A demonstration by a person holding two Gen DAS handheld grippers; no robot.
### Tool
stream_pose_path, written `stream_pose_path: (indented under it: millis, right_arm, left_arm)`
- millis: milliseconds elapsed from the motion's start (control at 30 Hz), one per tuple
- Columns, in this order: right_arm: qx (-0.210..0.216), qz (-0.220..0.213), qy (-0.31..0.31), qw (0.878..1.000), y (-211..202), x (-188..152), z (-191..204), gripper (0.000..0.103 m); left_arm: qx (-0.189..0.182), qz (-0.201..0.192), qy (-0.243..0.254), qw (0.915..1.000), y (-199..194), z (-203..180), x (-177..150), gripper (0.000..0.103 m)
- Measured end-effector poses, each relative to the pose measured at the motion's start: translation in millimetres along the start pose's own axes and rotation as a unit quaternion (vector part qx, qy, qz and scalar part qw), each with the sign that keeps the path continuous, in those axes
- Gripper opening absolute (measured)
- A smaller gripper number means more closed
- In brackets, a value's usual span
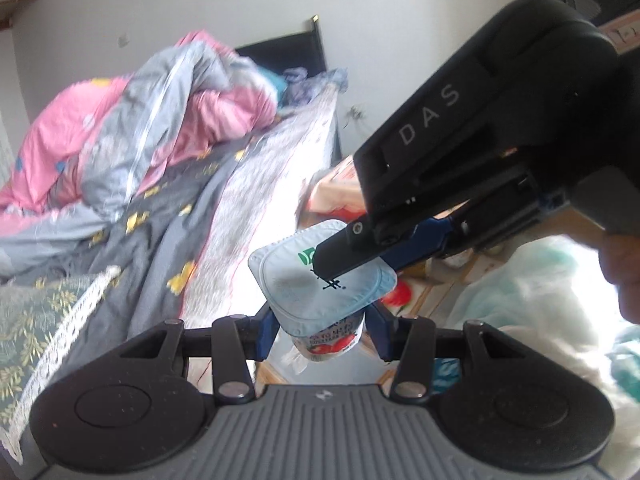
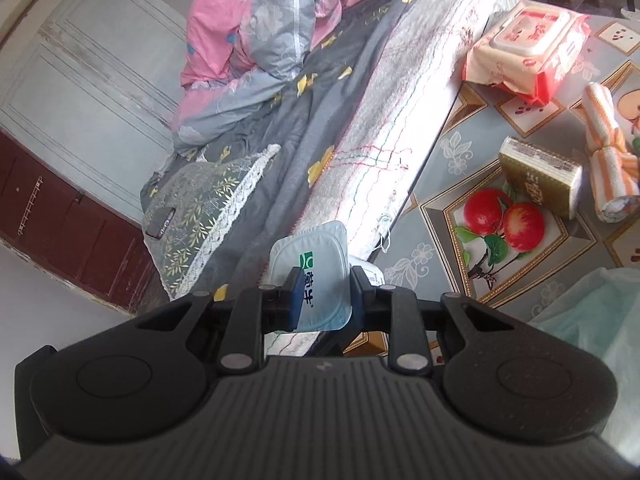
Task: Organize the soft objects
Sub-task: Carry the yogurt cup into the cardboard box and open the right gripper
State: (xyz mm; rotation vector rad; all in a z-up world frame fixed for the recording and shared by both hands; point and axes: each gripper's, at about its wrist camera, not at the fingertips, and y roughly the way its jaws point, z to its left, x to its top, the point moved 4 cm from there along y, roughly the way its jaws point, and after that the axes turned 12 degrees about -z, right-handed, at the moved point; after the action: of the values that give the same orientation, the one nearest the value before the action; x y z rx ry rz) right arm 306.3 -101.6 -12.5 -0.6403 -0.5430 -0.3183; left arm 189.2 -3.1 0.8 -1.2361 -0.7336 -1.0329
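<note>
Only right view: wipes pack (image 2: 532, 50) — striped towel (image 2: 610, 164).

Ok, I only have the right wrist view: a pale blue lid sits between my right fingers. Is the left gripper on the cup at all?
Observer: Yes. In the left wrist view the left gripper clamps the yogurt cup by its body, just under the lid rim.
Operator: And how does my right gripper sit on the lid?
Observer: The right gripper comes in from the upper right of that picture and pinches the lid's edge, one finger lying across its top.
Operator: Anything on the cup body?
Observer: A red strawberry label shows below the lid.
</note>
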Motion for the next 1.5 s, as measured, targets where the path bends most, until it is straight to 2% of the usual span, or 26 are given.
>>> stream_pose_path:
  millis: [133,300,467,633,767,867,1000,1267,1333,1367,1500]
  right_arm:
    - [-0.009,-0.046,0.011,0.999,-60.2,1.6,-8.9,0.023]
    - [-0.045,-0.105,0.042,0.993,-152.6,-2.3,-39.6,0.023]
    - [-0.107,-0.144,0.080,0.981,-244.9,-24.9,-83.4,0.024]
    - [-0.163,-0.151,0.139,0.965,-304.8,-60.3,-132.4,0.025]
    - [-0.179,-0.139,0.179,0.957,-323.9,-84.3,-162.5,0.026]
    - [-0.174,-0.113,0.222,0.953,-326.1,-98.7,-185.4,0.026]
    - [-0.173,-0.082,0.249,0.949,-318.7,-108.7,-204.8,0.026]
    - [-0.183,-0.017,0.265,0.946,-305.9,-113.7,-226.5,0.029]
    - [-0.183,-0.012,0.269,0.946,-305.2,-114.3,-231.3,0.029]
    - [-0.192,-0.011,0.263,0.946,-306.3,-113.2,-233.2,0.033]
    - [-0.192,-0.011,0.265,0.945,-311.2,-110.5,-239.8,0.034]
  left_arm:
    - [-0.045,-0.027,0.021,0.9984,-20.3,-38.1,26.7,0.048]
    - [-0.128,-0.052,0.042,0.9895,-41.2,-111.3,52.9,0.048]
    - [-0.236,-0.041,0.057,0.9693,-51.1,-189.5,59.8,0.048]
    - [-0.310,0.000,0.080,0.9474,-54.0,-252.3,47.5,0.048]
    - [-0.353,0.050,0.090,0.9300,-48.3,-276.3,31.5,0.048]
    - [-0.373,0.088,0.094,0.9187,-43.4,-284.6,18.5,0.048]
    - [-0.392,0.141,0.090,0.9044,-27.4,-286.7,4.6,0.047]
    - [-0.406,0.151,0.112,0.8943,-27.8,-293.5,1.8,0.053]
    - [-0.409,0.146,0.117,0.8932,-29.3,-294.1,2.1,0.058]
    - [-0.409,0.144,0.121,0.8928,-31.0,-294.2,2.3,0.059]
    - [-0.416,0.145,0.130,0.8885,-36.1,-296.1,2.7,0.059]
